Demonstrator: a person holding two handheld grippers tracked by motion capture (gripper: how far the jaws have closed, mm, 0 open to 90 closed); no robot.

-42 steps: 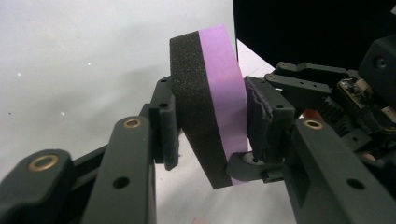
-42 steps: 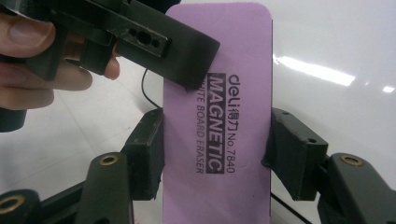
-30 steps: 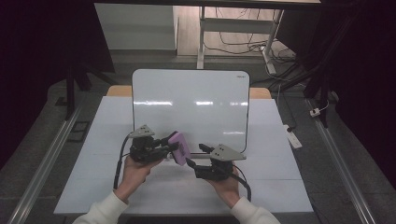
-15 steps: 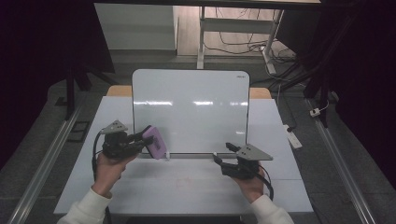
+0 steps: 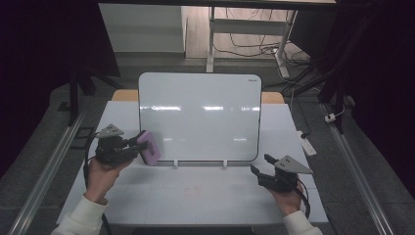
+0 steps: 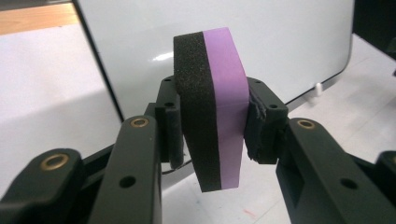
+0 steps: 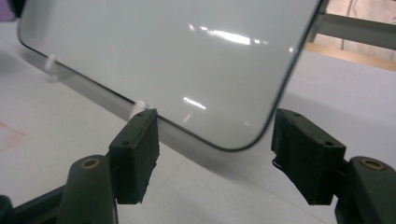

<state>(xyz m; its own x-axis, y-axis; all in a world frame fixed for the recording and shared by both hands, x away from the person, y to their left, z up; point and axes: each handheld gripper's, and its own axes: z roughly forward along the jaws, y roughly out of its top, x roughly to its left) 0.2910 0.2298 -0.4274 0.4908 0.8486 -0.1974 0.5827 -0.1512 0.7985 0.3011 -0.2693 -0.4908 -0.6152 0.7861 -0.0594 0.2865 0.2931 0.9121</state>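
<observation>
Eraser (image 6: 212,107): purple-and-black foam block, stood on edge; long axis near upright, slightly tilted; black felt face toward one jaw, purple face toward the other.
Eraser position: high view, at lower left corner of whiteboard (image 5: 199,115), above bench (image 5: 205,196), just beside board edge; contact with board not resolvable.
Left claw (image 5: 142,147): clamped across eraser's thickness, both pads pressing its broad faces; narrowest setting seen.
Eraser vs left claw: between the pads, sticking out above and below them.
Right claw (image 7: 215,154): jaws partly apart, having just been closing; nothing between them; low over bench, facing whiteboard's lower right corner, not touching it.
Right claw vs eraser: well apart, opposite ends of board.
</observation>
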